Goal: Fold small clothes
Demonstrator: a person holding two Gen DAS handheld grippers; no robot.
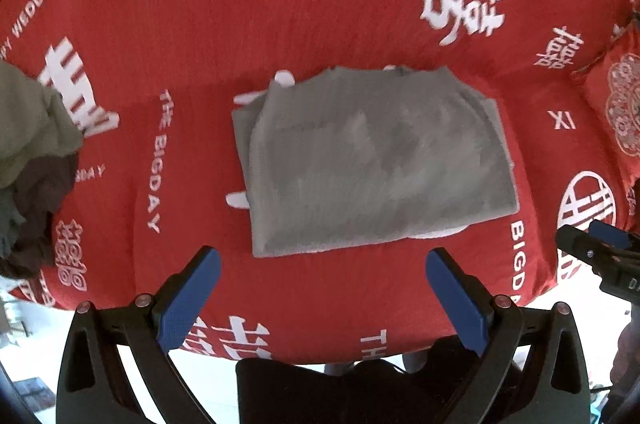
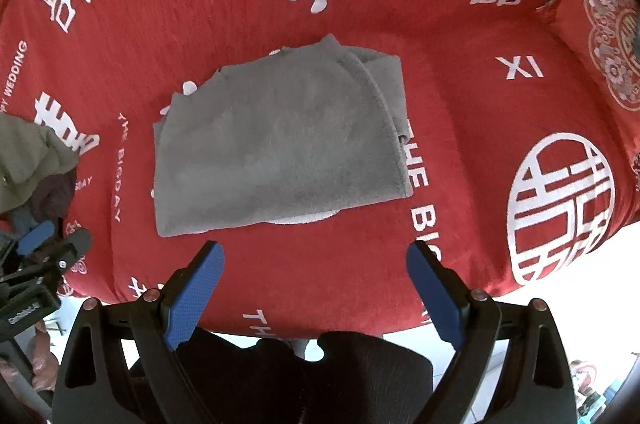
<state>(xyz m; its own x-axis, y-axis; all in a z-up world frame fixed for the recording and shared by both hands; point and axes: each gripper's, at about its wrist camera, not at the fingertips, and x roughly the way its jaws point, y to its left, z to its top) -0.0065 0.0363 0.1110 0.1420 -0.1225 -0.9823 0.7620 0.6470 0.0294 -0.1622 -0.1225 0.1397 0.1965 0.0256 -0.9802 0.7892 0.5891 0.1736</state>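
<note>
Grey garment (image 1: 372, 159) folded; under-layers hidden, blurred.

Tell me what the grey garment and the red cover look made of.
Grey garment: soft matte fleece or brushed knit, by its fuzzy nap and thick rounded folded edges.
Red cover: matte woven or chenille-like cloth, by its fine ribbed texture; the white characters and words look woven or printed in, which of the two I cannot tell.

Clothes pile (image 1: 32, 159) cut off at left edge; cushion (image 2: 600, 35) cut off right.
</note>
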